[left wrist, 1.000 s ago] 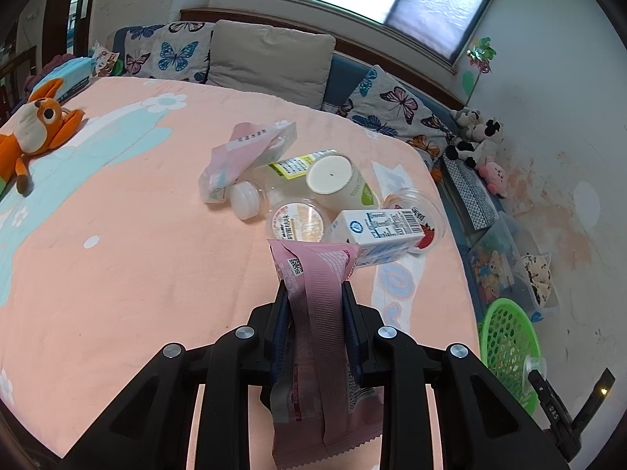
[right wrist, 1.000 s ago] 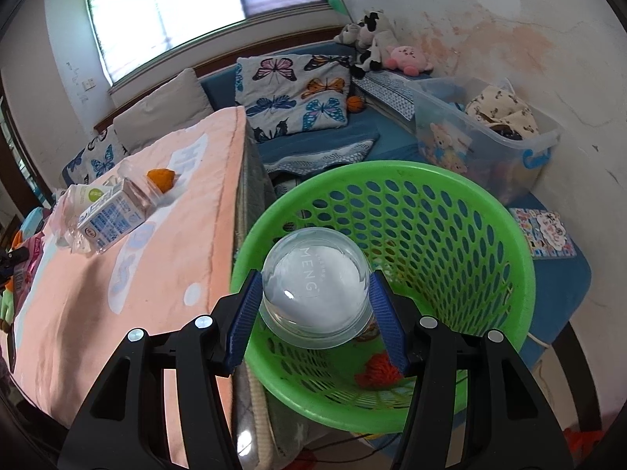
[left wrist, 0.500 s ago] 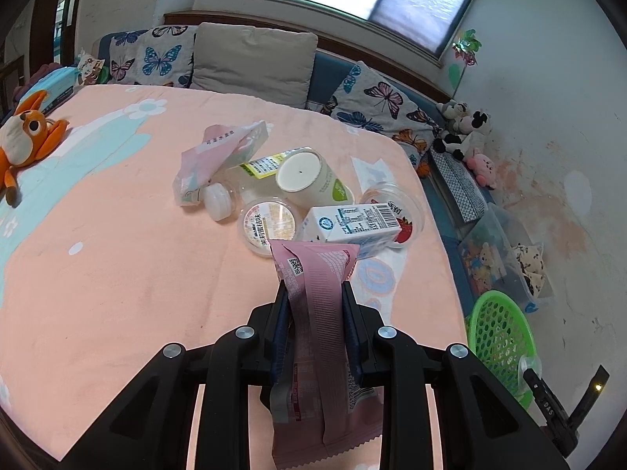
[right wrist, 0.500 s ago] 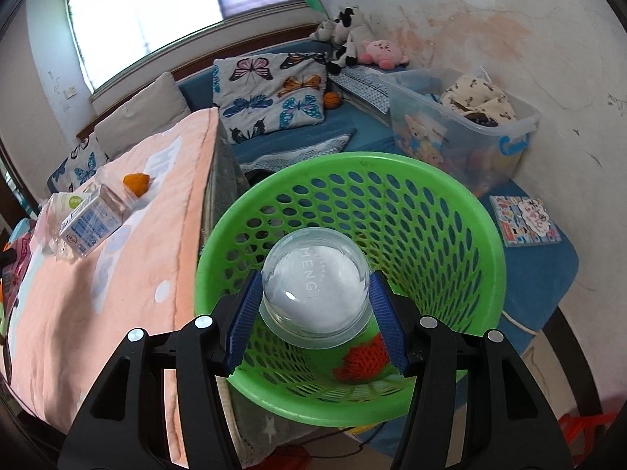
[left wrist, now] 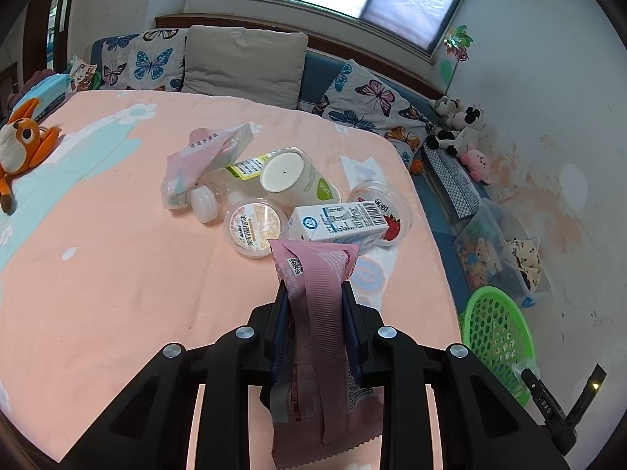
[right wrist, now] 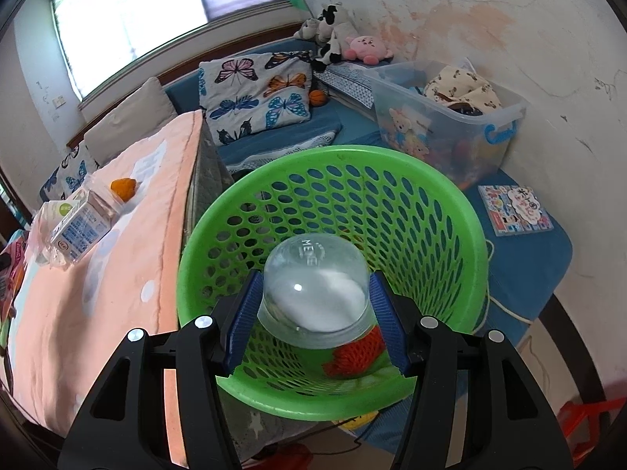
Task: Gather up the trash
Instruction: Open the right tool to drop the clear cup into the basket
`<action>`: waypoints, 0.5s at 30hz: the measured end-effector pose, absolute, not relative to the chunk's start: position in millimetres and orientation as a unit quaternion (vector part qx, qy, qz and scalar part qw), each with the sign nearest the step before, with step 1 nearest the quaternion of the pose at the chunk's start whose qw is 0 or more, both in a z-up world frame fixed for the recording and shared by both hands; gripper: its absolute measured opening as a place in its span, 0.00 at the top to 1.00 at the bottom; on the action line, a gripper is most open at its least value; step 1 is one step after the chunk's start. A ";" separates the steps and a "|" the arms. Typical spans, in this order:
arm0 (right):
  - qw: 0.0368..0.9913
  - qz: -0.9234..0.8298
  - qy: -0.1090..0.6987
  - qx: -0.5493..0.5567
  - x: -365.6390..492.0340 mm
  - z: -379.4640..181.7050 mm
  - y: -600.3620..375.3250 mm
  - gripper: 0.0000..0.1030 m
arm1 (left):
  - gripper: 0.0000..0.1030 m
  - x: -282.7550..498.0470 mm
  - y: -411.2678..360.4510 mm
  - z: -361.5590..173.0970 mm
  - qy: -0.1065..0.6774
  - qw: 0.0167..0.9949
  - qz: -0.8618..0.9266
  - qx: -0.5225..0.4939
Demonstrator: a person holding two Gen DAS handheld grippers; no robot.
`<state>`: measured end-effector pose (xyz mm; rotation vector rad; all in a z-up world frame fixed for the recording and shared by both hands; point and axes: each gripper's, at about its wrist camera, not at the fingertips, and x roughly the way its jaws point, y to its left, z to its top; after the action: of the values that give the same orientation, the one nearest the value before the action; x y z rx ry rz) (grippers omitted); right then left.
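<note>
My left gripper [left wrist: 313,290] is shut on a pink snack wrapper [left wrist: 317,313] and holds it above the peach bedspread [left wrist: 117,274]. Ahead lies a trash pile: a milk carton [left wrist: 339,221], a paper cup [left wrist: 294,178], a pudding cup [left wrist: 254,227], a clear tub [left wrist: 380,199], a pink packet [left wrist: 203,156] and a small bottle [left wrist: 203,199]. My right gripper [right wrist: 315,290] is shut on a clear plastic cup [right wrist: 315,293], held over the open green basket [right wrist: 431,196]. A red net [right wrist: 356,352] lies in the basket. The basket also shows in the left wrist view [left wrist: 497,329].
An orange plush toy [left wrist: 19,145] lies at the bed's left edge. Cushions [left wrist: 243,62] line the far bench. A clear storage box [right wrist: 450,117] and a picture book [right wrist: 513,207] sit beyond the basket. The bed's edge [right wrist: 184,215] runs beside the basket.
My right gripper has moved the clear cup further over the basket and lower into its opening. My left gripper has drawn back slightly from the trash pile, still holding the wrapper.
</note>
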<state>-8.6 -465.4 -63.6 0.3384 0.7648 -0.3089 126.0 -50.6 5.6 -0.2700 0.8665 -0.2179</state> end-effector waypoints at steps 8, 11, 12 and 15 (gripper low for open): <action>0.902 -0.153 0.366 0.168 -11.5 -62.3 -468.3 0.43 | 0.76 124.8 -52.6 7.0 0.416 0.894 -0.107 -0.129; 0.903 -0.152 0.365 0.169 -12.5 -61.6 -469.0 0.42 | 0.76 124.6 -52.7 7.7 0.415 0.894 -0.107 -0.130; 0.903 -0.152 0.364 0.169 -12.8 -61.4 -469.1 0.42 | 0.76 124.6 -52.6 7.7 0.416 0.894 -0.108 -0.130; 0.903 -0.153 0.364 0.169 -13.7 -60.9 -469.4 0.40 | 0.76 123.8 -53.1 8.2 0.416 0.894 -0.109 -0.129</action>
<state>-13.7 -469.4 -60.9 0.3501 0.7522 -0.3169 123.8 -53.1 8.2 -0.2683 0.8618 -0.2251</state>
